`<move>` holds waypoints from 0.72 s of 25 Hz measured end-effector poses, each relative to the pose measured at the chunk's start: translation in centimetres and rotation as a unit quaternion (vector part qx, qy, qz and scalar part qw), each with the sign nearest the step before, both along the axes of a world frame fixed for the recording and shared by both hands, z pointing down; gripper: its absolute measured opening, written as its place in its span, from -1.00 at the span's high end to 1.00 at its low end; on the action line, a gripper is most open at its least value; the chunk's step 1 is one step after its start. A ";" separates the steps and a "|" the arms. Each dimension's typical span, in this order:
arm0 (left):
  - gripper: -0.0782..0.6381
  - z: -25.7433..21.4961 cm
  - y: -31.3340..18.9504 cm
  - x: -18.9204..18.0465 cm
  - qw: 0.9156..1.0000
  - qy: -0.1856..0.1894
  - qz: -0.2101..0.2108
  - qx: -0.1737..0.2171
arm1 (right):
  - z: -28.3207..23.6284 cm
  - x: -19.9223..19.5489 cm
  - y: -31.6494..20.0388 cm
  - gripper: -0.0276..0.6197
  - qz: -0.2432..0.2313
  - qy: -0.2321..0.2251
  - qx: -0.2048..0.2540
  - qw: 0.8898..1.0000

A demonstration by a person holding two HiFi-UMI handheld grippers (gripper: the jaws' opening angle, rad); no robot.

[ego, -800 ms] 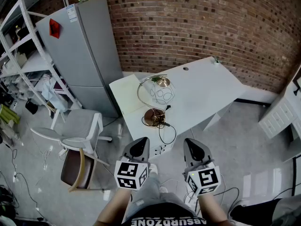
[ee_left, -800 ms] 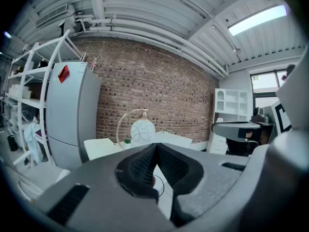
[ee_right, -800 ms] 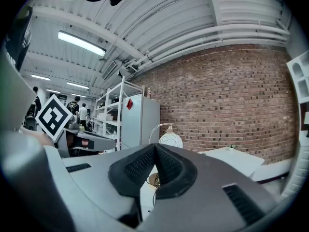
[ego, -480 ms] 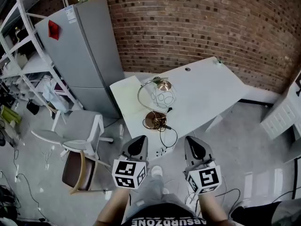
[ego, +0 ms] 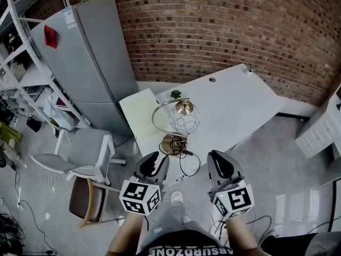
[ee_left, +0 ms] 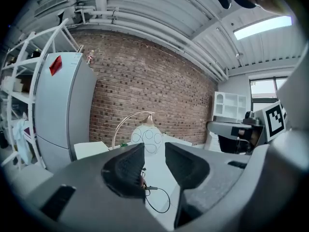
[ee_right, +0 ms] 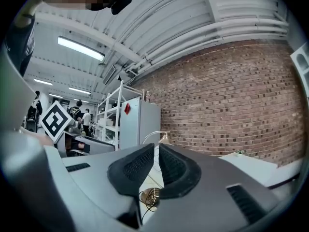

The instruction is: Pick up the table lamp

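Beyond the fingers (ego: 154, 166) stands the table lamp (ego: 181, 122).

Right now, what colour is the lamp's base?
The lamp base is brassy gold; head view.

Head view: bright, even overhead light with soft, short shadows. The white worktop (ego: 234, 97) comes close to overexposure, and the glossy floor (ego: 298, 196) carries pale reflected glare at lower right. Barrel distortion bows the courses of the brick wall (ego: 224, 31) toward the edges. Both gripper views: circular fisheye fields with black corners. A ceiling light panel (ee_left: 263, 27) glares at upper right in the left gripper view, a tube light (ee_right: 81, 49) at upper left in the right. The left hand-held gripper (ee_left: 154, 151) and right hand-held gripper (ee_right: 157, 153) render dark and slightly soft.
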State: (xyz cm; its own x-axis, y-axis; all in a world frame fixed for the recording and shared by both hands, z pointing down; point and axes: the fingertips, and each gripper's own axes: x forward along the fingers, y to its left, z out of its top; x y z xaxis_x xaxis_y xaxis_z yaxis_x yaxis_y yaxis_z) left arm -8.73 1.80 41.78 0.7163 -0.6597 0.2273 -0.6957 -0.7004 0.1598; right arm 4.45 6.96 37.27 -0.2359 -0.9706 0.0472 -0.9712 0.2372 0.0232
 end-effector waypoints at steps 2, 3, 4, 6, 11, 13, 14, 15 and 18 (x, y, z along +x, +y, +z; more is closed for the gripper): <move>0.41 0.0 -1.5 0.1 1.000 0.000 0.001 0.002 | 0.0 0.2 -1.5 0.80 -0.008 -0.005 -0.003 1.000; 0.37 0.1 -2.3 0.2 1.000 -0.001 0.001 0.001 | 0.1 0.3 -2.2 0.76 -0.014 -0.008 -0.005 1.000; 0.34 0.2 -3.0 0.3 1.000 -0.002 0.001 -0.001 | 0.2 0.4 -3.0 0.70 -0.019 -0.012 -0.007 1.000; 0.24 0.6 -4.5 0.6 1.000 -0.004 0.004 -0.009 | 0.4 0.5 -4.5 0.60 -0.029 -0.015 -0.012 0.999; 0.17 2.3 -7.5 0.6 0.999 -0.022 -0.003 -0.024 | 1.0 0.8 -7.8 0.36 -0.048 -0.014 -0.029 0.998; 0.17 2.9 -8.6 0.5 0.999 -0.025 -0.010 -0.031 | 1.1 1.0 -8.8 0.35 -0.053 -0.014 -0.033 0.998; 0.17 3.1 -9.2 0.4 0.999 -0.026 -0.013 -0.034 | 1.3 1.1 -9.3 0.34 -0.055 -0.014 -0.036 0.998; 0.17 3.4 -9.7 0.3 0.999 -0.029 -0.015 -0.037 | 1.4 1.1 -9.8 0.33 -0.056 -0.014 -0.038 0.998; 0.17 4.1 -11.0 0.2 0.998 -0.038 -0.018 -0.044 | 1.7 1.3 -11.2 0.30 -0.061 -0.017 -0.045 0.997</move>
